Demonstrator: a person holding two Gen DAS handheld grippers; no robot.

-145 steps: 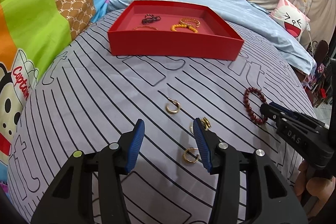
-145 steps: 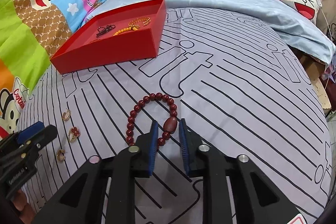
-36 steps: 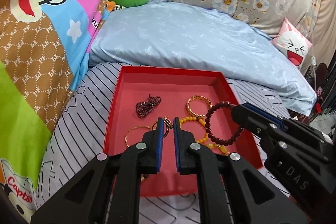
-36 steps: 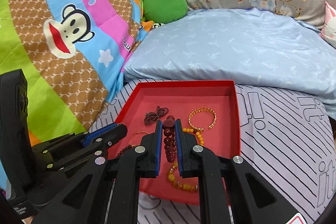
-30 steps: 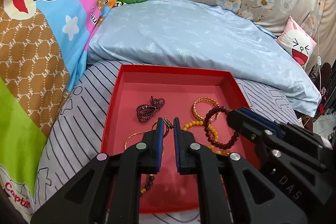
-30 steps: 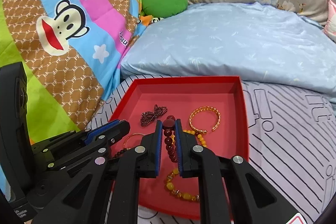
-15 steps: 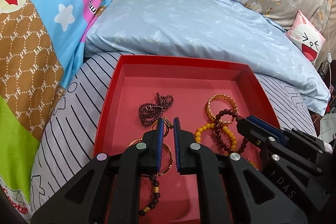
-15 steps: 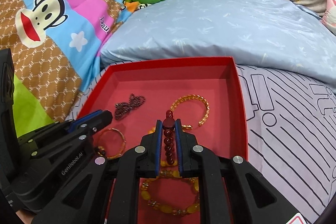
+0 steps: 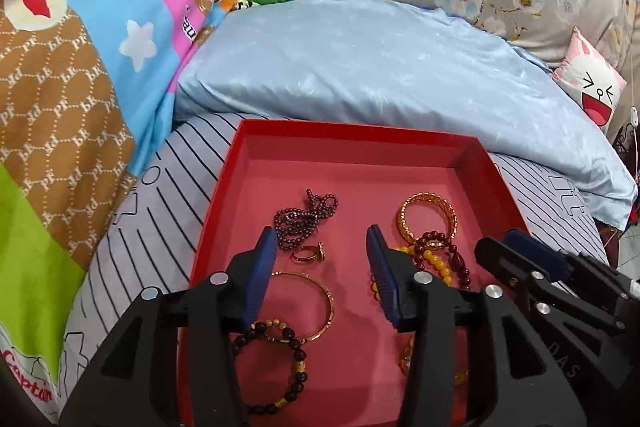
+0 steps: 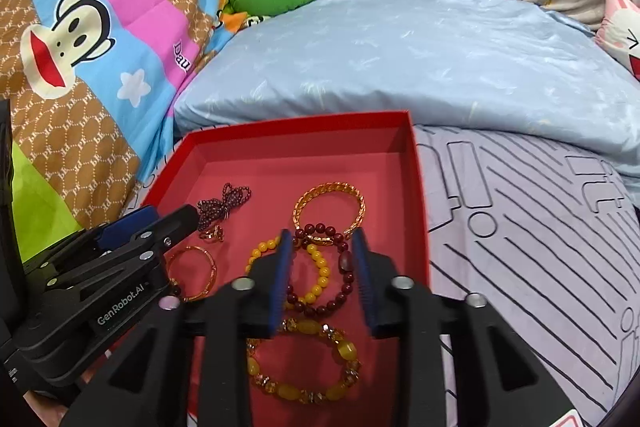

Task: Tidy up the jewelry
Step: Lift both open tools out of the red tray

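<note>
Both grippers, clamped 0.5 s ago, now stand wide with nothing held. The gold ring [image 9: 309, 253] lies in the red tray [image 9: 476, 151] ahead of the left gripper [image 9: 322, 269]. The dark-red bead bracelet [image 10: 328, 269] lies between the right gripper [image 10: 323, 267] fingers.

My tongs' fingers [image 9: 262, 269] carry ribbed blue pads on matt black plastic. The red tray [image 9: 420, 135] looks like matt card; the gold bangle [image 10: 329, 211] is shiny metal.
</note>
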